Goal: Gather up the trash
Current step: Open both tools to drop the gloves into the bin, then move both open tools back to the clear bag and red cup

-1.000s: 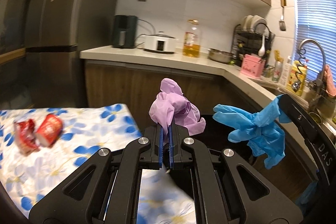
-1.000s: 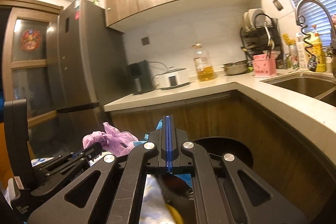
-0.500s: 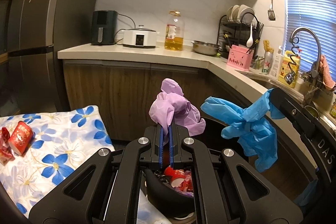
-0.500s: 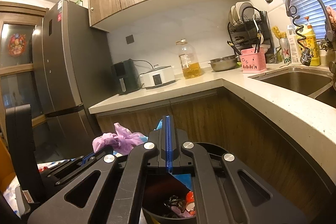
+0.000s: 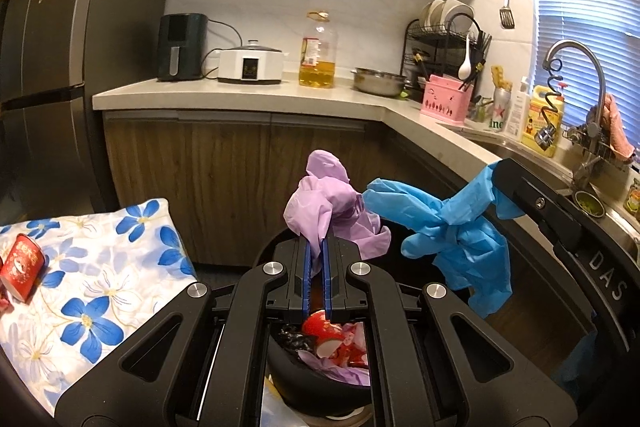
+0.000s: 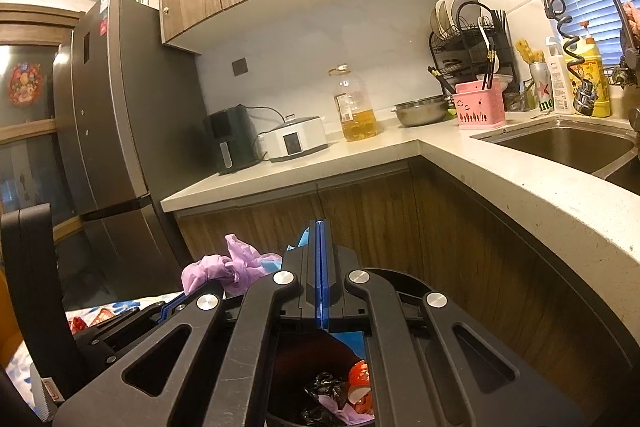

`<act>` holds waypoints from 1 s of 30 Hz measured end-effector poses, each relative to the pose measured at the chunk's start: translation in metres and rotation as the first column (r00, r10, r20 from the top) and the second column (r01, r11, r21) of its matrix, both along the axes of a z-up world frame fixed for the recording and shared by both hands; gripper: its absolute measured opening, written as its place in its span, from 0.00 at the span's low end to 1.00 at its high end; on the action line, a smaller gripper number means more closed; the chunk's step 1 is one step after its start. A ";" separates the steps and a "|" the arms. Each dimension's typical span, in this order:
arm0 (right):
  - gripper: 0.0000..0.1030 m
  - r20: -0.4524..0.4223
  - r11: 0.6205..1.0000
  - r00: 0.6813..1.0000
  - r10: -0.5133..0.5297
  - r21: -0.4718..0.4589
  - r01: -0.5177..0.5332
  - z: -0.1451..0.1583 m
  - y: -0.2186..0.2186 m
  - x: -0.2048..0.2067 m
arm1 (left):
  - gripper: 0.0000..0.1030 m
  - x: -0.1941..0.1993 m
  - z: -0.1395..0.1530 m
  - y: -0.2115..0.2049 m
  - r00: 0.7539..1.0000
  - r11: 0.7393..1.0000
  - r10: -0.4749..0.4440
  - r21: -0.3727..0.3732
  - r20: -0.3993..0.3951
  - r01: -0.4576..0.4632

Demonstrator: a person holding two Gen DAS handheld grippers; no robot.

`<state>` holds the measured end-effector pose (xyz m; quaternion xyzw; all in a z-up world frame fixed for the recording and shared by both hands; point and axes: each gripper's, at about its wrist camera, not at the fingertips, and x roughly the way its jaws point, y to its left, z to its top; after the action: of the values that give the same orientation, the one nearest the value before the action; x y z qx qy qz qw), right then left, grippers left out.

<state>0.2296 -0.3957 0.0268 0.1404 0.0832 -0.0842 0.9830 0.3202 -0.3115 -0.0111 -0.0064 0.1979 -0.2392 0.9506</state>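
We've got both grippers over the black bin (image 5: 280, 359), which already has red wrappers & scraps in it. Left gripper (image 5: 317, 247) is pinching a crumpled purple glove (image 5: 320, 199), bunched up above the fingers. Right gripper (image 6: 321, 227) is clamped tight on a blue glove (image 5: 448, 227), which dangles beside the purple one, w/ a red can (image 5: 22, 271) on the flowered cloth (image 5: 100, 291) at left.

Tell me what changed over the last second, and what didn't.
Both claws moved off the floral cloth to above the black bin, whose trash now shows below. Unchanged: left claw shut on the purple glove, right claw shut on the blue glove.
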 end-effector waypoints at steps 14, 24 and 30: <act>0.53 -0.026 0.998 0.998 -0.049 0.037 0.050 -0.008 -0.010 -0.011 | 0.77 -0.004 -0.008 0.022 0.998 0.998 0.061 -0.026 0.009 -0.061; 0.73 -0.008 0.999 0.999 -0.048 0.018 0.048 -0.007 0.009 -0.034 | 0.92 -0.037 -0.006 0.071 0.980 0.980 0.197 -0.043 0.036 -0.195; 0.82 0.008 0.999 0.999 -0.040 -0.014 0.040 -0.004 0.034 -0.051 | 0.94 -0.063 -0.004 0.104 0.959 0.961 0.276 -0.043 0.061 -0.274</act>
<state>0.1784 -0.3622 0.0231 0.1353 0.0761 -0.1038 0.9824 0.2570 -0.2075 -0.0154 -0.0422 0.1590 -0.1081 0.9804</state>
